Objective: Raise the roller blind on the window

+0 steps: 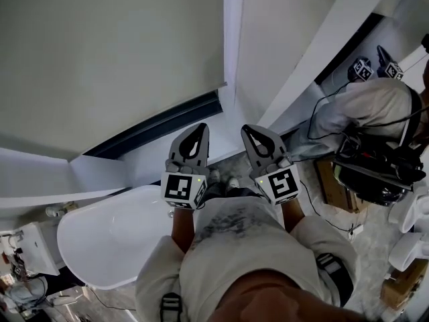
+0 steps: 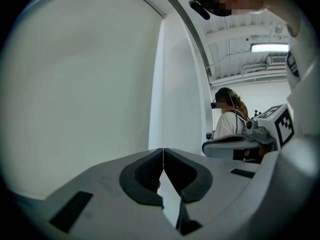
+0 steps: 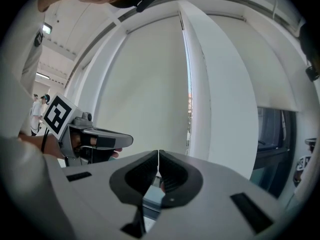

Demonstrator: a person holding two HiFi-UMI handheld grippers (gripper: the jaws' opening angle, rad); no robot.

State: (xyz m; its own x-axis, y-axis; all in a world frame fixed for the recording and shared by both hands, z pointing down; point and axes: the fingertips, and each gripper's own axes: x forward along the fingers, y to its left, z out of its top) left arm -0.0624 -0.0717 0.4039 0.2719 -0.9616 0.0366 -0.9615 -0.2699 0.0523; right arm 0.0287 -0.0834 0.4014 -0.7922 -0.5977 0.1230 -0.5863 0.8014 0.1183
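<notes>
Stands at the window with left gripper (image 1: 198, 131) and right gripper (image 1: 250, 133) held up side by side, fingers of both clenched shut on nothing. Faces the roller blind (image 1: 114, 52), drawn down almost fully, with only a dark strip of glass (image 1: 161, 121) bare beneath its lower edge (image 1: 164, 110). Hangs ahead of both sets of fingertips, apart from them, with that lower edge running from lower left to upper right in the head view. Puts the left gripper nearer the edge's middle, by the look of it, and the right nearer the white window post (image 1: 231, 32) at its end. Shows no pull cord or chain in any view. Leaves a white bathtub (image 1: 100, 240) below the left gripper.
</notes>
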